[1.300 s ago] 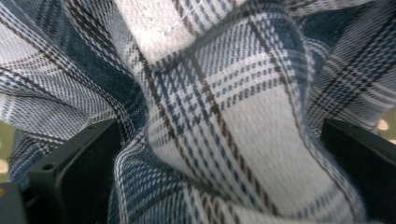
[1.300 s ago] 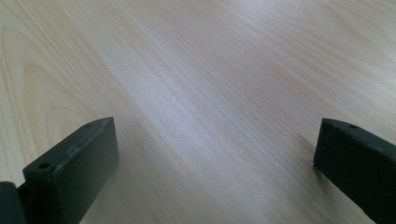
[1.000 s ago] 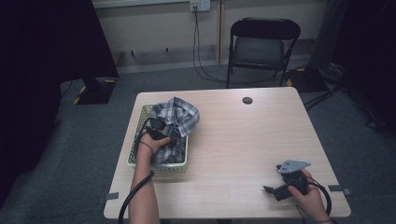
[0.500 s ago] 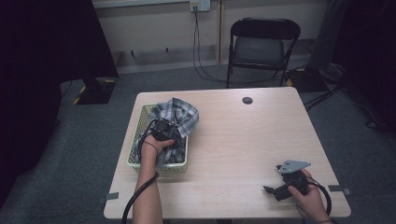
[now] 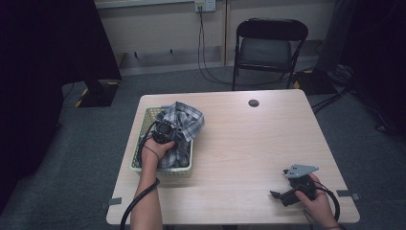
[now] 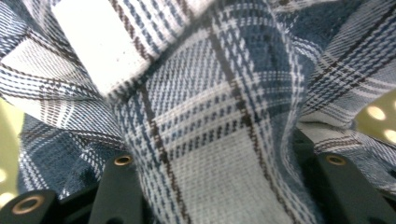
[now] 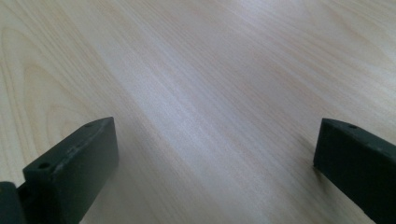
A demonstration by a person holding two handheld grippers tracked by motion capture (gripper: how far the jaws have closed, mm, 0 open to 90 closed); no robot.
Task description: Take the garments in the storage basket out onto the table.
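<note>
A blue-and-white plaid shirt (image 5: 186, 119) lies crumpled in a pale green perforated basket (image 5: 163, 170) at the table's left. My left gripper (image 5: 165, 130) reaches down into the basket onto the shirt. In the left gripper view a fold of the plaid cloth (image 6: 210, 130) is bunched between the two black jaws of the left gripper (image 6: 224, 163); they have just been closing and now pinch it. My right gripper (image 5: 281, 195) rests at the table's front right, pointing left. In the right gripper view the right gripper (image 7: 215, 149) is open, with bare wood (image 7: 187, 70) between its jaws.
A light wooden table (image 5: 249, 143) has a round dark cable hole (image 5: 253, 103) near its far edge. A black folding chair (image 5: 270, 43) stands behind it. Cables run over the grey carpet, and a black curtain (image 5: 43, 57) hangs at the left.
My left hand has pushed a little farther into the basket, onto the shirt. The right hand and its gripper have stayed put.
</note>
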